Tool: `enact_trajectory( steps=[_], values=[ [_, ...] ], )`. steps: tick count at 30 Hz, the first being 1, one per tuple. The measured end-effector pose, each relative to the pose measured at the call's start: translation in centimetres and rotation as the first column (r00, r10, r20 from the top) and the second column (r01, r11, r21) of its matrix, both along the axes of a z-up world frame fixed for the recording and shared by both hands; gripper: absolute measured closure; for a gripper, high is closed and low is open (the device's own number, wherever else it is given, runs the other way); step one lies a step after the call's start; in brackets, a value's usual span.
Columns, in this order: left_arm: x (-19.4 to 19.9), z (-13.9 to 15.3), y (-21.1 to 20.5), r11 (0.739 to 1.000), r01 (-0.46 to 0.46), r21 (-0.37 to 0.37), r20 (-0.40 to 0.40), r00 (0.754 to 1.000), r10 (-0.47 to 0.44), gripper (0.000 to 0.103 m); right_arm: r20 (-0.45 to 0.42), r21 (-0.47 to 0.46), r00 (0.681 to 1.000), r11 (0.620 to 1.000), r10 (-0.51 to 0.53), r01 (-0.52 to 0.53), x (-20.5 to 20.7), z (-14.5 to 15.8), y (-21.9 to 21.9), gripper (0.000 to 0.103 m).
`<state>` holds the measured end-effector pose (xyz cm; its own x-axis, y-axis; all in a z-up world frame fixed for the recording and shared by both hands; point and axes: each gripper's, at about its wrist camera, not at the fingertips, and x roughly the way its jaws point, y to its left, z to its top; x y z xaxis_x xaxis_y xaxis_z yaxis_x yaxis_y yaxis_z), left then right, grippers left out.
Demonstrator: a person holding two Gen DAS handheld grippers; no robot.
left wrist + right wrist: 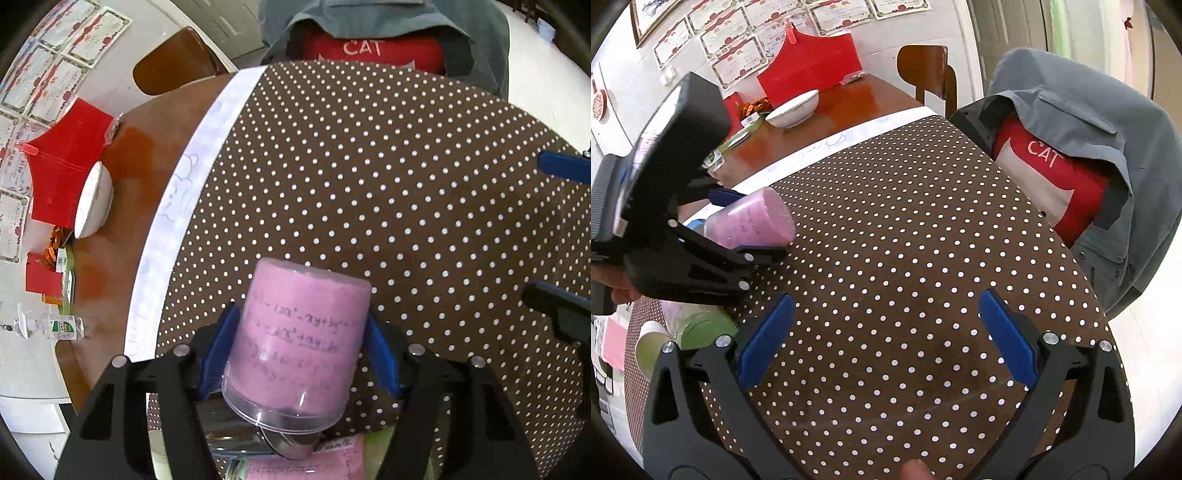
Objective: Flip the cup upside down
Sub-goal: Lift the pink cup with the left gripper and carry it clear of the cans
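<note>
The pink cup (pixel 299 343) sits gripped between the blue pads of the left tongs (pixel 299 354), lifted off the dotted desk (pixel 369 166). Its long axis runs forward along the fingers, closed base leading and clear rim back toward the handle, so the cup lies tipped partway over. The right tongs (pixel 886 339) hang well off to its right, spread wide and holding nothing.

Pink cup (pixel 299 339), blue-padded tongs (pixel 297 354), brown white-dotted tablecloth (pixel 369 184), red box (pixel 68 162).
</note>
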<state>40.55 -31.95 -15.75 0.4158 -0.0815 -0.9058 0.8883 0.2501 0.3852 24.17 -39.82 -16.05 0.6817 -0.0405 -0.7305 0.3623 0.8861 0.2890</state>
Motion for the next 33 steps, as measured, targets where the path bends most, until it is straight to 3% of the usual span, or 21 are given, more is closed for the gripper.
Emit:
enact_trajectory(
  steps=[11,19,24,28,33],
  values=[
    [-1.9,3.5,1.3,0.993,-0.023,-0.112,0.013,1.0,0.025,0.04,0.019,-0.012,1.0,1.0,-0.01,0.011,-0.9,1.1,0.4,0.006],
    [-4.0,7.6,4.2,0.969,-0.076,-0.236,0.011,0.997,0.081,0.04,0.04,-0.025,0.999,1.0,-0.011,0.012,-2.2,2.6,1.1,0.006],
    [-7.4,11.9,7.7,0.945,-0.093,-0.313,0.016,0.994,0.104,0.04,0.081,-0.038,0.997,0.999,0.0,0.003,-3.9,4.5,2.5,0.006],
    [-11.0,13.7,11.2,0.937,-0.104,-0.333,0.012,0.993,0.114,0.04,0.105,-0.046,0.994,0.999,0.029,-0.025,-6.0,5.6,4.5,0.006],
    [-16.9,11.5,16.2,0.946,-0.137,-0.295,-0.001,0.99,0.143,0.04,0.111,-0.044,0.992,0.997,0.067,-0.063,-8.8,5.2,7.0,0.006]
  ],
)
